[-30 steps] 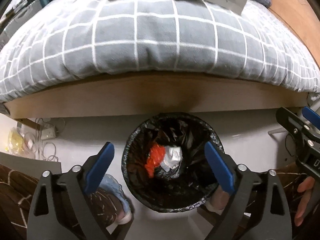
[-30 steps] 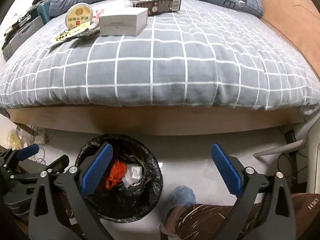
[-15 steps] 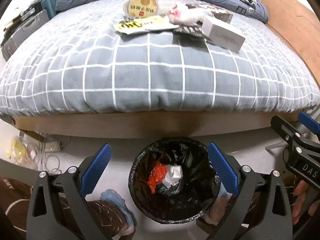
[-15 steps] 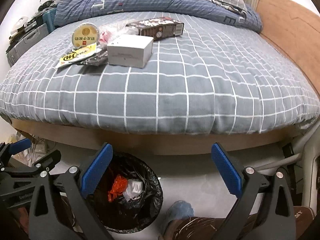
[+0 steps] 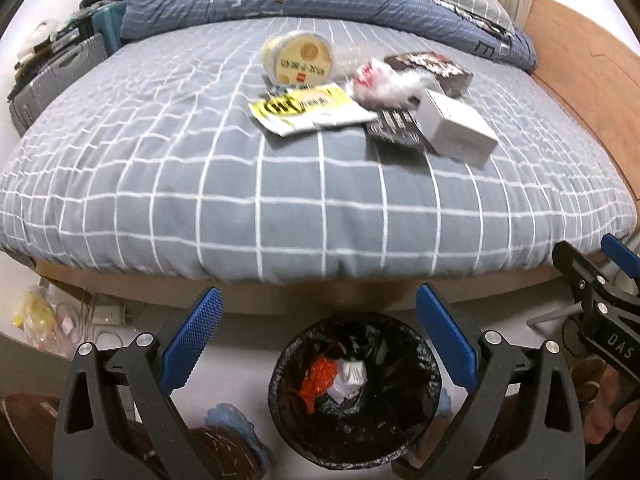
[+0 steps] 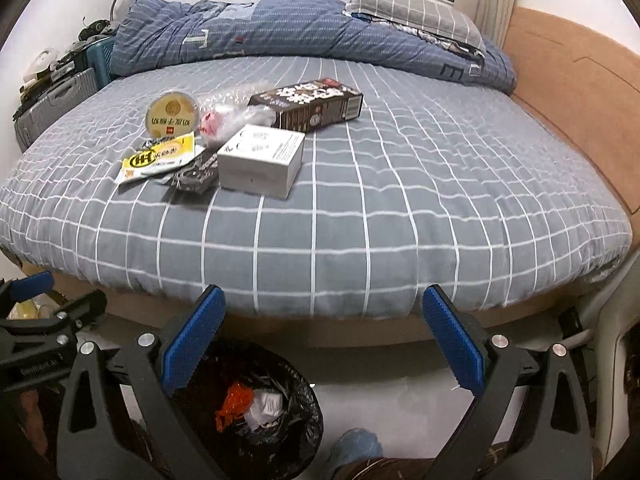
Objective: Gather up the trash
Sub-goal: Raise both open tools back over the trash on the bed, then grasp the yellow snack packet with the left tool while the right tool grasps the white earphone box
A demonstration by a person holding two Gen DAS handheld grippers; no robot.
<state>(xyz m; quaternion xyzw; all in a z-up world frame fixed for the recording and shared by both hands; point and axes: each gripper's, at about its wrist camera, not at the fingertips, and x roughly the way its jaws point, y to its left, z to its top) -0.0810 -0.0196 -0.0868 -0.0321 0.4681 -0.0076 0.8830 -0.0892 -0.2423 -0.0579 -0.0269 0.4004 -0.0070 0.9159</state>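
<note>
"DAS" on right hand-held gripper (image 5: pixel 616 344), perhaps "HH" on yellow packet (image 6: pixel 158 157)

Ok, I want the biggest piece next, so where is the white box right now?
The white box sits on the grid-patterned bed, left of centre in the right wrist view, just in front of the dark carton and right of the yellow packet.

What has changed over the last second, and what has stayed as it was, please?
Both grippers have tilted up from the trash bin toward the bed, so the white box, yellow packet and round tin now show fully. The left gripper and right gripper stay open and empty. The trash has not moved.
</note>
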